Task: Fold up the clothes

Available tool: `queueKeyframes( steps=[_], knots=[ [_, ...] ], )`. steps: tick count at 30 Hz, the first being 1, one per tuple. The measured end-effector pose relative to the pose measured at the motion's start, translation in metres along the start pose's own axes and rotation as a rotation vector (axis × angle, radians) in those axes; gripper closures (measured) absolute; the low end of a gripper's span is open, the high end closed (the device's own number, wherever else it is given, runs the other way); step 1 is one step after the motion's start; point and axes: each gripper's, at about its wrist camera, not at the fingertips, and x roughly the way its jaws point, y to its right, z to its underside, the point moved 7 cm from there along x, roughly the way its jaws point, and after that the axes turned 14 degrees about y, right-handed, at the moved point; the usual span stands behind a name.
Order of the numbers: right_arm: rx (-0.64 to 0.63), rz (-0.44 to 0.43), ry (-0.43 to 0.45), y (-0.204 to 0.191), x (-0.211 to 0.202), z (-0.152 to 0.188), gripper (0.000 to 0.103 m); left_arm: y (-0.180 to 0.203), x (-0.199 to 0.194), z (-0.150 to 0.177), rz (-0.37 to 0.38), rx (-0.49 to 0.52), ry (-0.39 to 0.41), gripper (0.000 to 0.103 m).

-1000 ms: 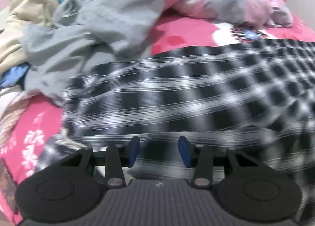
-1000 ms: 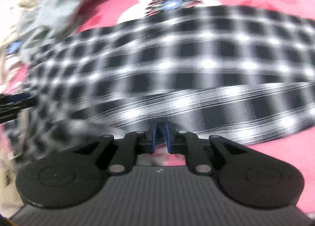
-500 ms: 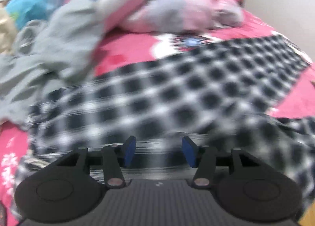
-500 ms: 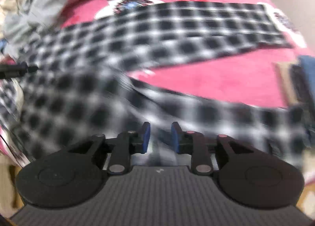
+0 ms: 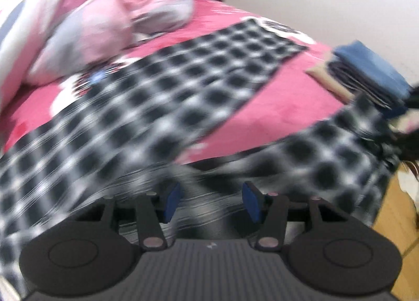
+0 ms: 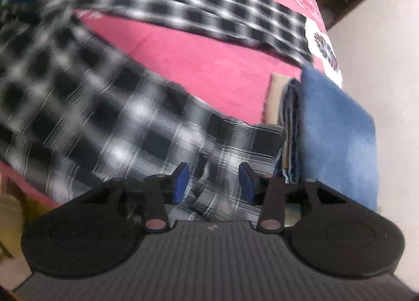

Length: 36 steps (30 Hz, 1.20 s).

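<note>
The left gripper (image 5: pixel 210 201) hangs with its blue-padded jaws spread wide and nothing between them, just over the black-and-white checked garment (image 5: pixel 146 107). The right gripper (image 6: pixel 213 179) is likewise released, its jaws apart above a rumpled hem of the same checked cloth, not pinching it.

The checked garment lies spread on the pink bedsheet (image 5: pixel 282 107), one long part running toward the far side of the bed and another trailing along the near edge, with bare pink sheet between them. Motion blur softens most of the weave.

Just beside the garment's near end, a stack of folded clothes (image 6: pixel 337 128) with a blue piece on top sits on the sheet, a beige piece (image 6: pixel 277 96) under it. Beyond the garment, at the head of the bed, lies a crumpled pink and grey quilt (image 5: pixel 104 28). A white flower print (image 6: pixel 324 47) marks the sheet near the garment's far end. No writing can be read.
</note>
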Motion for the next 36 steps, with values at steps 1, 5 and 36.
queueKeyframes(
  steps=[1, 5, 36],
  knots=[
    [0.020, -0.012, 0.001, 0.002, 0.003, -0.001, 0.062, 0.009, 0.003, 0.000, 0.017, 0.016, -0.003, 0.049],
    [0.011, -0.057, -0.034, -0.002, 0.024, 0.004, 0.062, 0.034, 0.011, 0.001, 0.049, 0.074, -0.022, 0.049],
    [0.731, -0.006, 0.166, 0.167, -0.051, 0.014, 0.101, 0.154, 0.074, -0.083, 0.455, -0.074, 0.026, 0.038]
  ],
)
